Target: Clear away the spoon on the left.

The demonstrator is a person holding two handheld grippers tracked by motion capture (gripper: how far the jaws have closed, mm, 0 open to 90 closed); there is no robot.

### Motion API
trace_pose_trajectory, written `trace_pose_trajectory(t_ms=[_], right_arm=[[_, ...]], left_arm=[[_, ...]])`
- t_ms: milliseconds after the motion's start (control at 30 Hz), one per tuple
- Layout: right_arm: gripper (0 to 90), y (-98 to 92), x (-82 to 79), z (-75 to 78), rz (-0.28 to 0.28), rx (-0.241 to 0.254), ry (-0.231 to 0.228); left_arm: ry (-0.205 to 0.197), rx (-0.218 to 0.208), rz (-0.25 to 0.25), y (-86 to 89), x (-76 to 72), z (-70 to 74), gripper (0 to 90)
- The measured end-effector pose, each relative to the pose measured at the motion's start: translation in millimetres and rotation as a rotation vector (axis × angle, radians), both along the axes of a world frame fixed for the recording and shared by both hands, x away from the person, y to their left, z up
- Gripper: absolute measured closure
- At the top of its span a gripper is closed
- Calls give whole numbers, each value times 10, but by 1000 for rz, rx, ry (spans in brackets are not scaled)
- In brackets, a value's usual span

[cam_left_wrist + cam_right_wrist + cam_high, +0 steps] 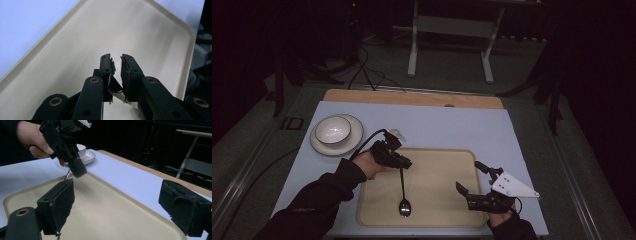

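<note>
Left tool (404,164) holds the handle of a spoon (404,200) between narrow jaws, over the left part of a beige tray (447,210). In the left gripper view the spoon's pale handle (117,96) runs between the two pads, which stand close together with a thin gap at their tips. The spoon hangs from that grip toward the near edge, its dark bowl low over the tray's near left part; whether the bowl touches the tray I cannot tell. Right tool (472,182) stands at the tray's right side, well apart from the spoon, its jaws wide with nothing between them. Farther out, the tray lies on a light blue surface (492,130). At the surface's far left stands a white bowl (333,129) on a plate (354,141).
</note>
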State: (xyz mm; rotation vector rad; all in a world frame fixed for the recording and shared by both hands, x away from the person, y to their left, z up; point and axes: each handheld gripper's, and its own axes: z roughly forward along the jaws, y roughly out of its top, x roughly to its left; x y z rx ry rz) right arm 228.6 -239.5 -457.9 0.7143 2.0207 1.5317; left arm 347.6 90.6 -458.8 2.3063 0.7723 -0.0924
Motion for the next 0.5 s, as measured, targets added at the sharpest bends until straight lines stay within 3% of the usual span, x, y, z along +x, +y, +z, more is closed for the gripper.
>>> trace_pose_trajectory(t_ms=[167,500], right_arm=[[134,-1,-2,2,1,0,-2],[134,0,2,-2,3,-1,2]], left_arm=[[1,-26,25,-29,22,-78,800],[-6,-39,65,-115,90,-197,786]])
